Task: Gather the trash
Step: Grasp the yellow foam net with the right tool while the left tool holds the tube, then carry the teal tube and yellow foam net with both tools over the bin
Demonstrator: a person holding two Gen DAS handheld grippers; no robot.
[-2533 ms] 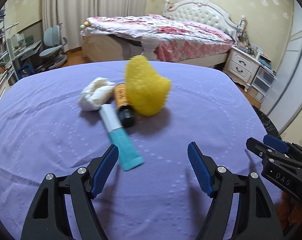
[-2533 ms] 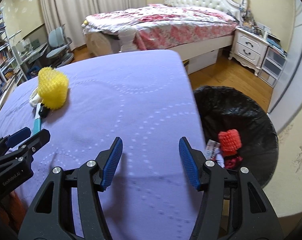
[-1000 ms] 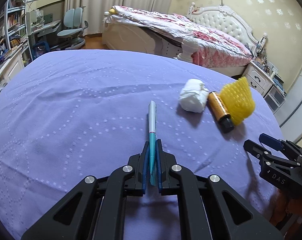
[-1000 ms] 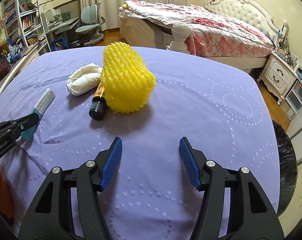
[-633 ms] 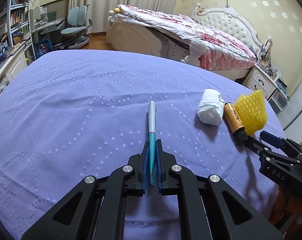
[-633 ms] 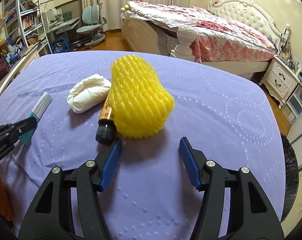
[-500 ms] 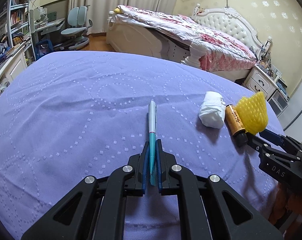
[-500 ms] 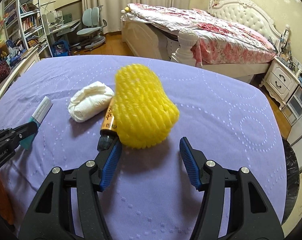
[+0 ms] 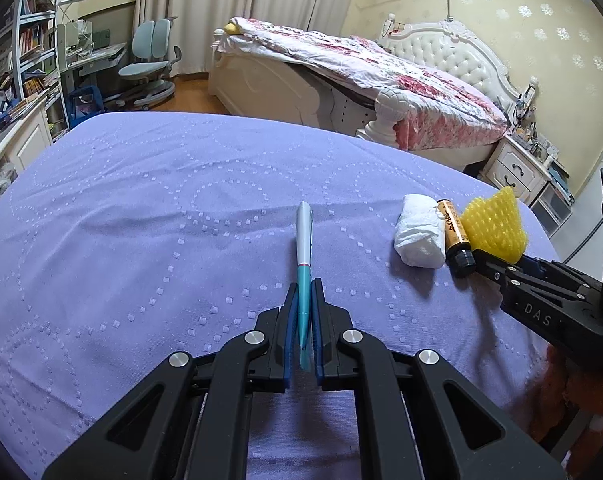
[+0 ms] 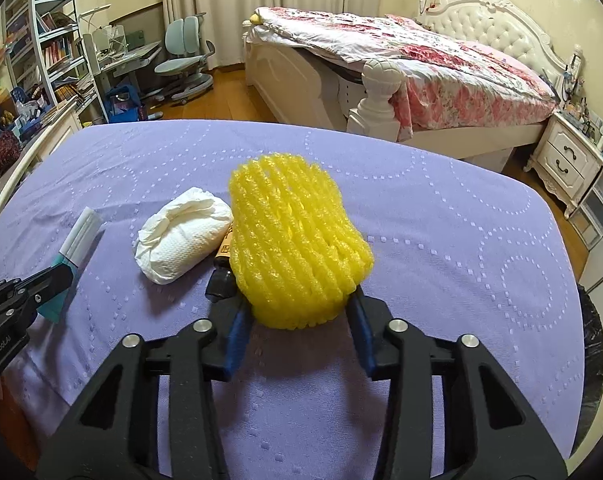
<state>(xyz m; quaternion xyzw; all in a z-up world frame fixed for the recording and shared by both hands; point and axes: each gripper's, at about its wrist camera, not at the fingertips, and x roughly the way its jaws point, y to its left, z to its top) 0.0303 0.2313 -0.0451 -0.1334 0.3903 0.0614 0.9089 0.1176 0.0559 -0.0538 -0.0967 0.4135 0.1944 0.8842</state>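
With our left gripper (image 9: 304,320) clamped on the tube (image 9: 303,248), our right gripper (image 10: 297,320) is closing around the soft, featherlight foam net (image 10: 293,240), best squeezed gently mid-body.

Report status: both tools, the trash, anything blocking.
Left tool shut on teal tube. Right tool closing around yellow foam net, pads at its sides. Brown bottle and white wad touching net; nothing blocking.

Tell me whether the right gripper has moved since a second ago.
Yes. The right gripper has advanced across the purple bedspread to the yellow foam fruit net, which now sits between its closing fingers.
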